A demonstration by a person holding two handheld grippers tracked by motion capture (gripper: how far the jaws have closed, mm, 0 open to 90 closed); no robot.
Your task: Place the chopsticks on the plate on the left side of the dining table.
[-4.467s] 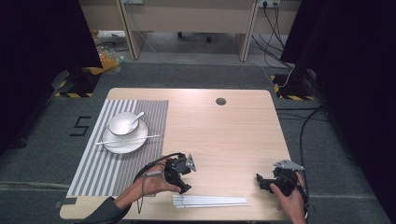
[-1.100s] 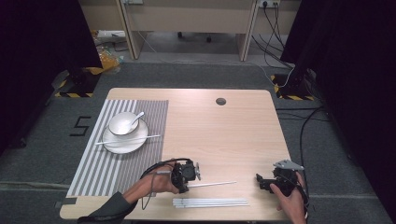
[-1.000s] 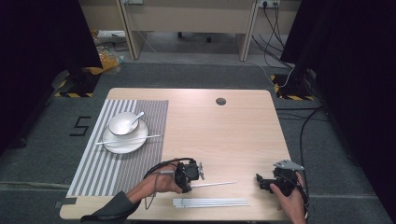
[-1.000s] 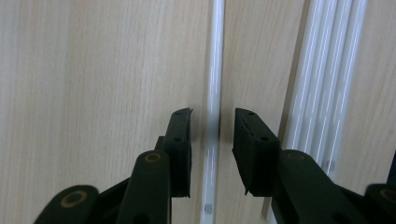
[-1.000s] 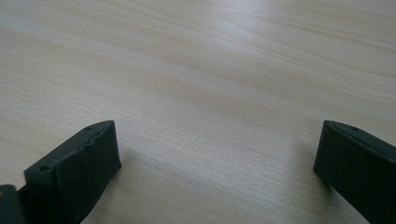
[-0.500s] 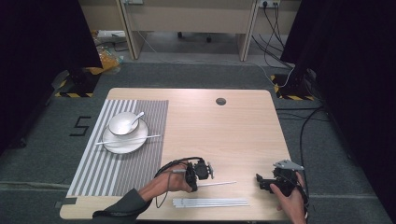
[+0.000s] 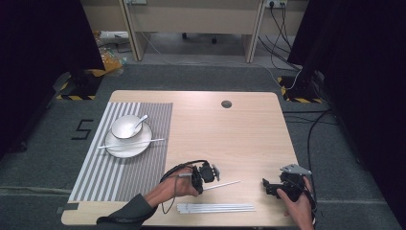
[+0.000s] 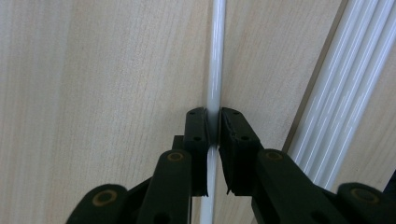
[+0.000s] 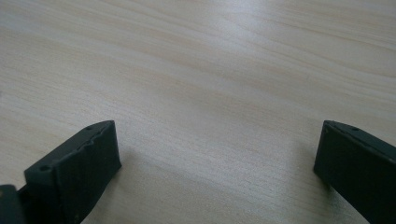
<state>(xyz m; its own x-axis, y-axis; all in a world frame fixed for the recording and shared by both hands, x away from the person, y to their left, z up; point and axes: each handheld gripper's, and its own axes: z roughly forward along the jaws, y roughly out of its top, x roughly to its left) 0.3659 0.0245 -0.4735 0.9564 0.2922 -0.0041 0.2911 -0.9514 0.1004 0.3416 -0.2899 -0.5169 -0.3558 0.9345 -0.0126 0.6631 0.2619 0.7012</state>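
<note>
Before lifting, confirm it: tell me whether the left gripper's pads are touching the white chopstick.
Touching. In the left gripper view, the left gripper has both pads pressed against the white chopstick, no gap either side.

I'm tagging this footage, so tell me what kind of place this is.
Probably a lab or recording setup staged as a dining spot: a wooden table ringed by black curtains, cables on the floor, and hazard tape at the stand feet.

Black "5" (image 7: 84,129) marked on grey floor left of table.

Even overhead light, dark surroundings, soft shadows, gripper views blurred up close
</note>
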